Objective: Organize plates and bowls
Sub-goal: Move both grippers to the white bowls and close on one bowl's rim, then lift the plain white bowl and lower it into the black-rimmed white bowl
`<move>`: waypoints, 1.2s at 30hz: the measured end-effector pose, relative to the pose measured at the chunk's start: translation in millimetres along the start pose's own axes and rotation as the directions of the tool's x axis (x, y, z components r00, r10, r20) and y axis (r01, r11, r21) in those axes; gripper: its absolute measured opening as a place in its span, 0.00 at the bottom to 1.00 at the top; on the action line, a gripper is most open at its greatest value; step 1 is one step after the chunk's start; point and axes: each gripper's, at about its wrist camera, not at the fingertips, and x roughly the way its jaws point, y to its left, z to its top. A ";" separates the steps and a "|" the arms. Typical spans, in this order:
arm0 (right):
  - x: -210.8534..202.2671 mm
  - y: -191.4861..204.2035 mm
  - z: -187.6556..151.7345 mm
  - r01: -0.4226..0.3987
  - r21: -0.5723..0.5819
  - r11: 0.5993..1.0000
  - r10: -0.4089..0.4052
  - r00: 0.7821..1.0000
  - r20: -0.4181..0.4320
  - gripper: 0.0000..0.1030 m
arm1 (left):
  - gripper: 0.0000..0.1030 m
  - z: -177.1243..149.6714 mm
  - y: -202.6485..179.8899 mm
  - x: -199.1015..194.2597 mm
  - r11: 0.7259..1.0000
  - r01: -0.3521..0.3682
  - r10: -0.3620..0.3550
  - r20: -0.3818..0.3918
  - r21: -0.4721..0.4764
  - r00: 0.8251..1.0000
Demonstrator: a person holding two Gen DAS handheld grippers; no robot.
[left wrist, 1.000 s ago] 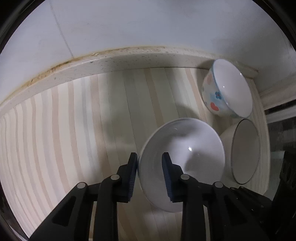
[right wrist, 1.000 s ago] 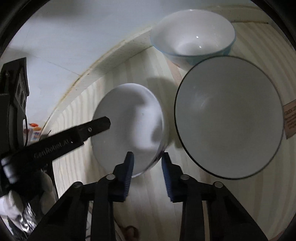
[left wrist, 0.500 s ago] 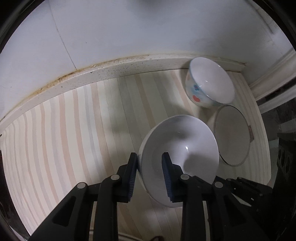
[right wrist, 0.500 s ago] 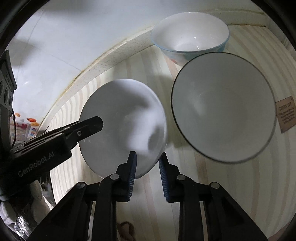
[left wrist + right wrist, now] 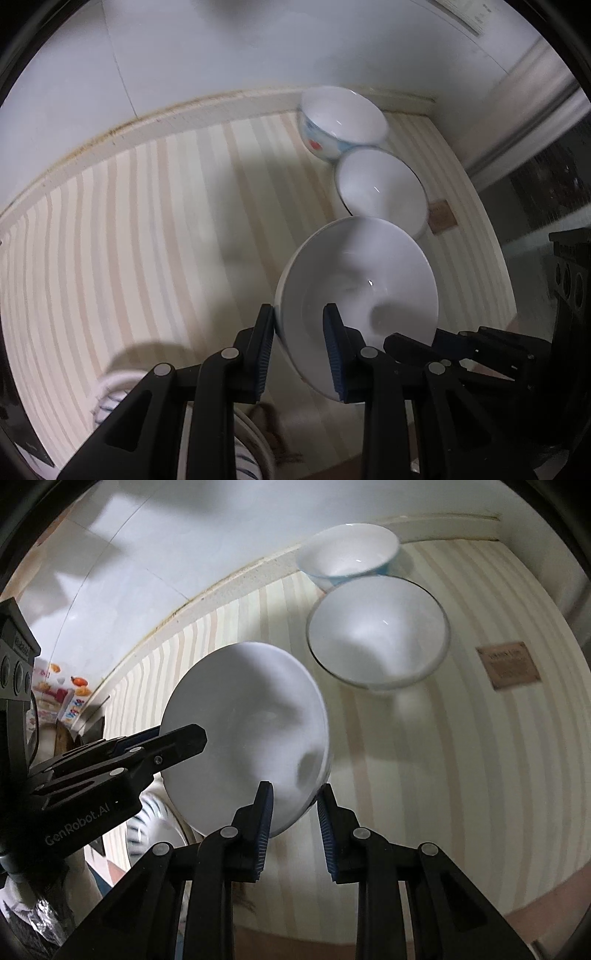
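A plain white bowl (image 5: 362, 295) is held in the air above the striped mat by both grippers. My left gripper (image 5: 299, 354) is shut on its left rim. My right gripper (image 5: 293, 823) is shut on its right rim, and the bowl (image 5: 251, 731) fills the middle of the right wrist view. A dark-rimmed white bowl (image 5: 384, 192) (image 5: 376, 635) rests on the mat beyond it. A bowl with red and blue spots (image 5: 340, 125) (image 5: 349, 554) stands by the wall behind that.
A blue-striped dish (image 5: 110, 402) (image 5: 147, 830) lies below at the near left. A brown label (image 5: 508, 664) sits on the striped mat (image 5: 147, 240) at the right. A white wall (image 5: 221, 44) runs behind, with a dark opening (image 5: 546, 184) at the right.
Both grippers have lifted the white bowl up and pulled it back from the other two bowls, which now look smaller and farther. The striped dish has come into view below.
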 end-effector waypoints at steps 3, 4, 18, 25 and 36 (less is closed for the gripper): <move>-9.7 -12.4 -17.8 0.006 0.003 1.000 -0.006 1.000 -0.012 0.26 | 0.24 -16.6 -14.6 3.5 1.000 0.018 -0.018 -0.019 0.003 1.000; -11.6 -16.4 -24.7 0.009 0.005 1.000 -0.009 1.000 -0.016 0.26 | 0.24 -19.5 -17.2 4.3 1.000 0.023 -0.023 -0.024 0.003 0.999; -3.6 -64.8 -91.7 0.049 0.050 0.998 -0.045 0.995 -0.093 0.26 | 0.24 -64.5 -49.5 44.3 0.999 0.037 -0.033 -0.130 0.026 0.991; 8.8 -57.1 -90.6 0.057 0.037 0.998 -0.053 0.994 -0.093 0.26 | 0.24 -68.3 -52.0 53.4 0.999 0.016 -0.011 -0.134 0.036 0.991; 11.4 -59.4 -86.4 0.055 0.034 0.998 -0.052 0.994 -0.095 0.26 | 0.24 -63.2 -51.4 59.0 1.000 0.009 -0.005 -0.134 0.028 0.991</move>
